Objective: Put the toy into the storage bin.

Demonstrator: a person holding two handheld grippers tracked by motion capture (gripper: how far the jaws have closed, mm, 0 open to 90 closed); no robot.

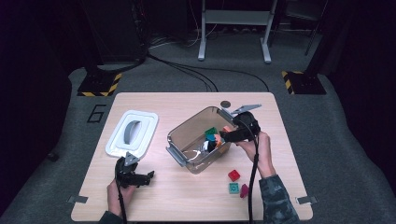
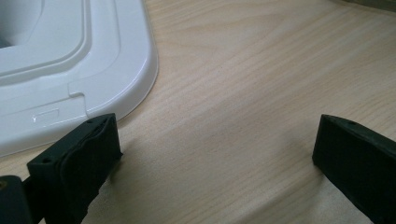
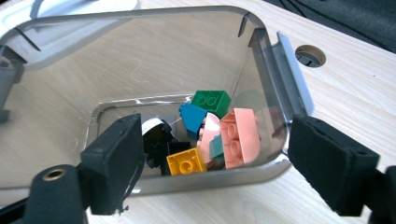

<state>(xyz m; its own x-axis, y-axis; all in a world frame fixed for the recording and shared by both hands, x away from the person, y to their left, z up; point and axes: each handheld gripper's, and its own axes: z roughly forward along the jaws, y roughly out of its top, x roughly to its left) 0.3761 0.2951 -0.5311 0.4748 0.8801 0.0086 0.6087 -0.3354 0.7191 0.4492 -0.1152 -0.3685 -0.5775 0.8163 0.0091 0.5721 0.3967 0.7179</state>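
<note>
Left gripper (image 1: pixel 150 176) and right gripper (image 1: pixel 220 136): black bodies, each topped by a grey three-cornered plate and trailing a black cable toward the person. The blocky black jaws carry small round screw holes; one brass-coloured screw eye shows low on the right gripper. The right sleeve (image 1: pixel 276 199) is camouflage-patterned in grey-green.

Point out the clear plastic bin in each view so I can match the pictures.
High view: the clear bin sits mid-table, right of centre, under the right gripper.
Left gripper view: not in it.
Right gripper view: the bin's rim and walls span the picture, bricks inside.
Shared landmark: the white lid.
</note>
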